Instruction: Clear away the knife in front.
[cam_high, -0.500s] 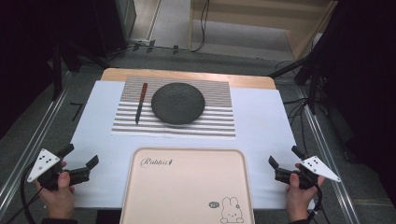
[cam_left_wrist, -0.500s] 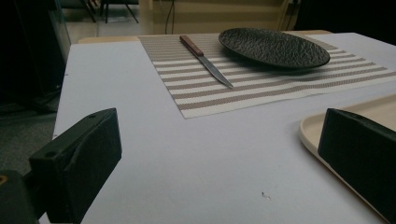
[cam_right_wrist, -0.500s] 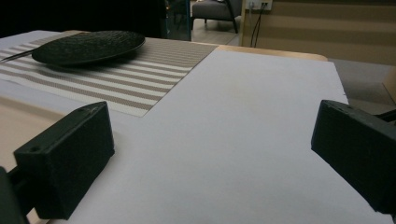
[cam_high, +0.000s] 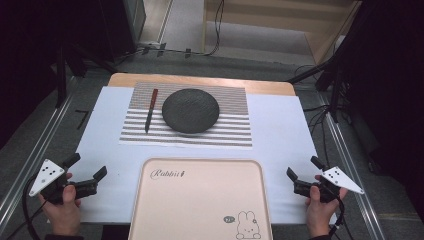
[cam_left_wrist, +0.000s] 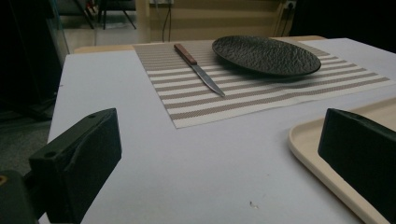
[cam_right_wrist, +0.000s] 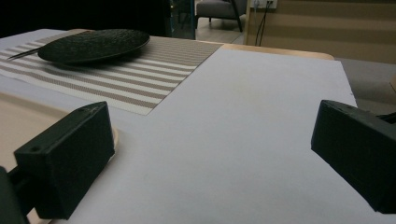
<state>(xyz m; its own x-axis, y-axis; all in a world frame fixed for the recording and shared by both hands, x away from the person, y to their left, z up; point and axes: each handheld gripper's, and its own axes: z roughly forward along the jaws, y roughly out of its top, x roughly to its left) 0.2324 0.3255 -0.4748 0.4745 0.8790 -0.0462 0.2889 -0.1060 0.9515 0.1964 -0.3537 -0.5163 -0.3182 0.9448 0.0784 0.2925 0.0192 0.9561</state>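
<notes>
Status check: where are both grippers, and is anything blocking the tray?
Left gripper, right gripper: jaws open, empty. Pale pink rectangular tray between them, bare. Nothing in the way.

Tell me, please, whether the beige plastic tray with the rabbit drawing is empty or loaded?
Empty. In the high view the beige plastic tray shows bare surface apart from its printed lettering and rabbit; nothing lies in it.

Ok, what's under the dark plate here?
The dark plate rests on a striped placemat, which lies on the white table cover. A knife lies on the mat beside the plate, apart from it. The mat directly beneath the plate is hidden.
</notes>
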